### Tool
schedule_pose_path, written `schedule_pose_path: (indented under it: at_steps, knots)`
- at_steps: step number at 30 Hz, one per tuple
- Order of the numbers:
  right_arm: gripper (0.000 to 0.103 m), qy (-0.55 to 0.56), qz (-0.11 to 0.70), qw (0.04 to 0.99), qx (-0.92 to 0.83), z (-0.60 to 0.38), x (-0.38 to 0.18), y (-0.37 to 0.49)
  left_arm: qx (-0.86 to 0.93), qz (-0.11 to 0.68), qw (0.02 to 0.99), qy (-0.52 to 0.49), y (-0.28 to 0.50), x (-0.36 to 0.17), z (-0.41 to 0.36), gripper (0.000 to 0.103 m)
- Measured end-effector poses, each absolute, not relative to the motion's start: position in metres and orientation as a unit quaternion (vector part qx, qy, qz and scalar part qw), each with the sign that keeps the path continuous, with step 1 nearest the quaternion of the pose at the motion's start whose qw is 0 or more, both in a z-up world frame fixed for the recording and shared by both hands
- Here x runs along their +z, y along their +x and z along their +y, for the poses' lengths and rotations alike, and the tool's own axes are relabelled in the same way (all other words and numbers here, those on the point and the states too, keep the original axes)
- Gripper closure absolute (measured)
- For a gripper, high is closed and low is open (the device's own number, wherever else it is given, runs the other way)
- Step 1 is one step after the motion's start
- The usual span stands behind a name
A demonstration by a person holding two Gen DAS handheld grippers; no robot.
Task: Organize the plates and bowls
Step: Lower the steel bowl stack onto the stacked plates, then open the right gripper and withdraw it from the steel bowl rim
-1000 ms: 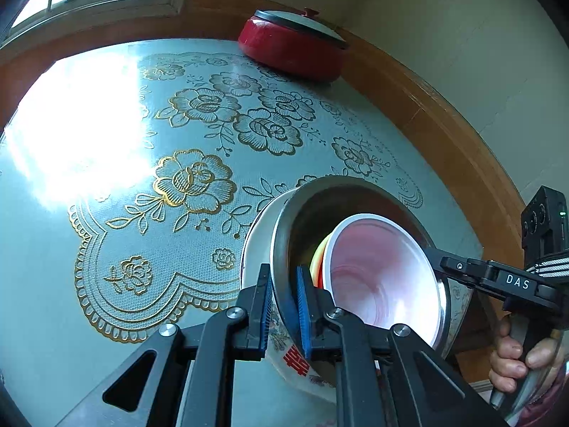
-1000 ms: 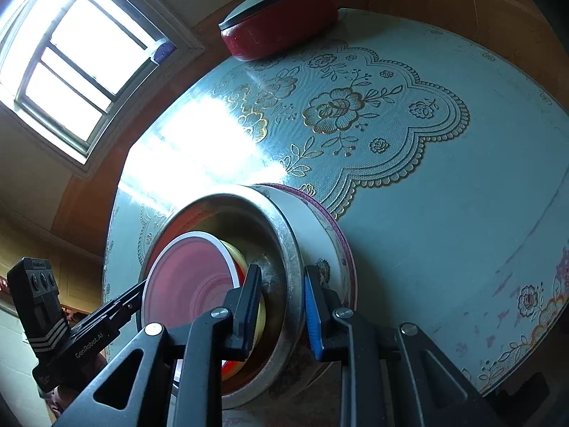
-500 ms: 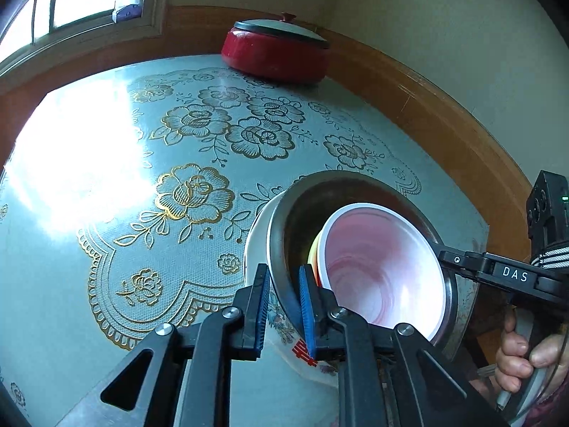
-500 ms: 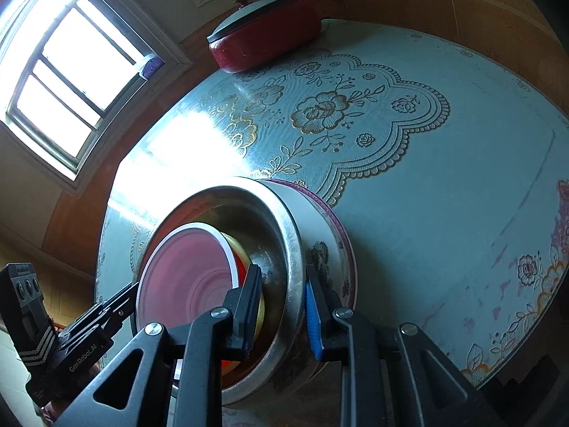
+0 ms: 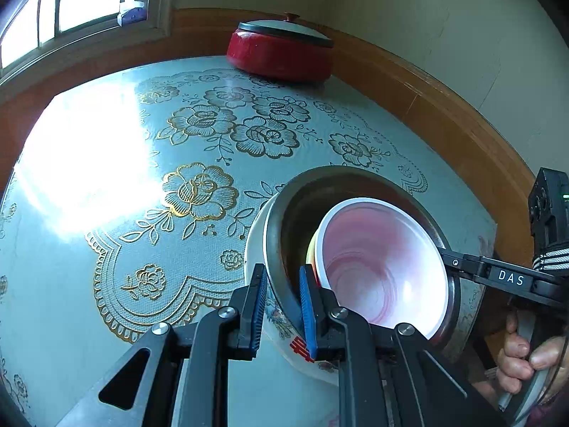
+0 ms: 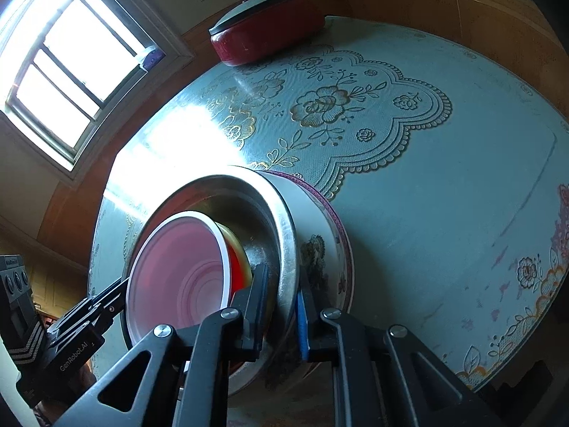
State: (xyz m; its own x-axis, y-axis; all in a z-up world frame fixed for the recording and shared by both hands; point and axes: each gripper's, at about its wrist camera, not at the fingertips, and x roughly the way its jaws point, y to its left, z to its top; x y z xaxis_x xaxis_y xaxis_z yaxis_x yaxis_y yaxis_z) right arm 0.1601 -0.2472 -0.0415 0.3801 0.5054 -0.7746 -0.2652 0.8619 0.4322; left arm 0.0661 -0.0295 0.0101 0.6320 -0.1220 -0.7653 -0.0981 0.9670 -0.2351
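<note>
The left gripper [image 5: 282, 306] and right gripper [image 6: 281, 307] each clenched opposite rims of the steel bowl [image 5: 284, 227], which nested pink bowl [image 5: 384, 263] inside, over the table [image 5: 106, 163], well short of the red pot [image 5: 281, 53].

floral table [image 5: 106, 320], red lidded pot [image 5: 281, 53]
</note>
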Motion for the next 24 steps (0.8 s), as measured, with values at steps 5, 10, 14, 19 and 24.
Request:
schedule_pose_path:
  at_steps: [5,10,14,19,24]
  knots:
    - [0.087,0.106,0.49,0.829,0.248,-0.251,-0.033,0.163,0.023,0.426,0.895,-0.128,0.062,0.012,-0.033,0.085]
    - [0.085,0.097,0.471,0.837,0.26,-0.257,-0.024,0.165,0.056,0.416,0.898,-0.13,0.057,0.016,-0.037,0.083]
    - [0.085,0.091,0.46,0.843,0.264,-0.256,-0.021,0.166,0.077,0.412,0.898,-0.131,0.052,0.017,-0.038,0.079]
    - [0.082,0.077,0.429,0.868,0.239,-0.257,-0.01,0.155,0.085,0.401,0.904,-0.123,0.045,0.021,-0.037,0.072]
    - [0.074,0.061,0.382,0.903,0.189,-0.256,0.009,0.126,0.08,0.387,0.91,-0.125,0.035,0.024,-0.028,0.065]
